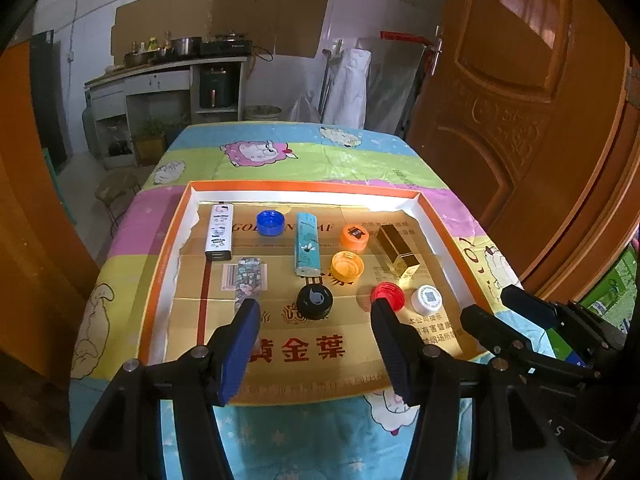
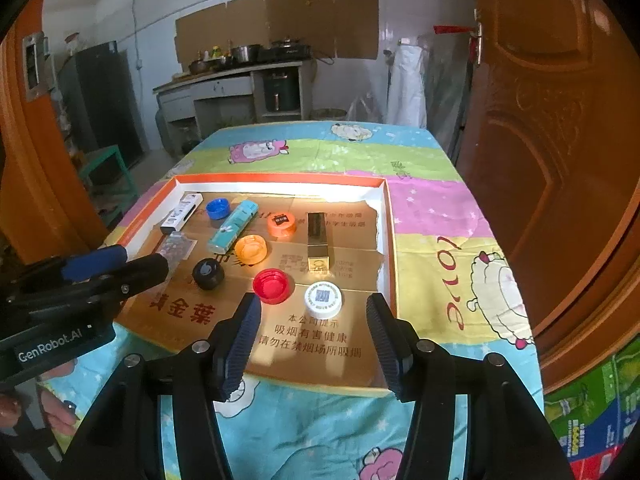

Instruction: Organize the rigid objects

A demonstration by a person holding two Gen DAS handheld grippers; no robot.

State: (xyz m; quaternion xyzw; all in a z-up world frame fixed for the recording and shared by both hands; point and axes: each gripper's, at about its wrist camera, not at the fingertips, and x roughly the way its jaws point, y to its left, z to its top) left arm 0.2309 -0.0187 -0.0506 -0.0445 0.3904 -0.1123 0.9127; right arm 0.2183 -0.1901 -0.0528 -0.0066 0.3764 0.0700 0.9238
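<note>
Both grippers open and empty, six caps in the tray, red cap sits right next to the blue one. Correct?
Not quite. The red cap sits next to the white cap, near the tray's front; the blue cap is at the back. The right wrist view shows it. Left gripper and right gripper are open and empty; six caps is right.

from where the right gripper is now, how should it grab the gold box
Across its long side walls near the middle, coming straight down. The gold box lies flat pointing away from the right gripper, narrower than the open jaws, with clear cardboard on both sides.
</note>
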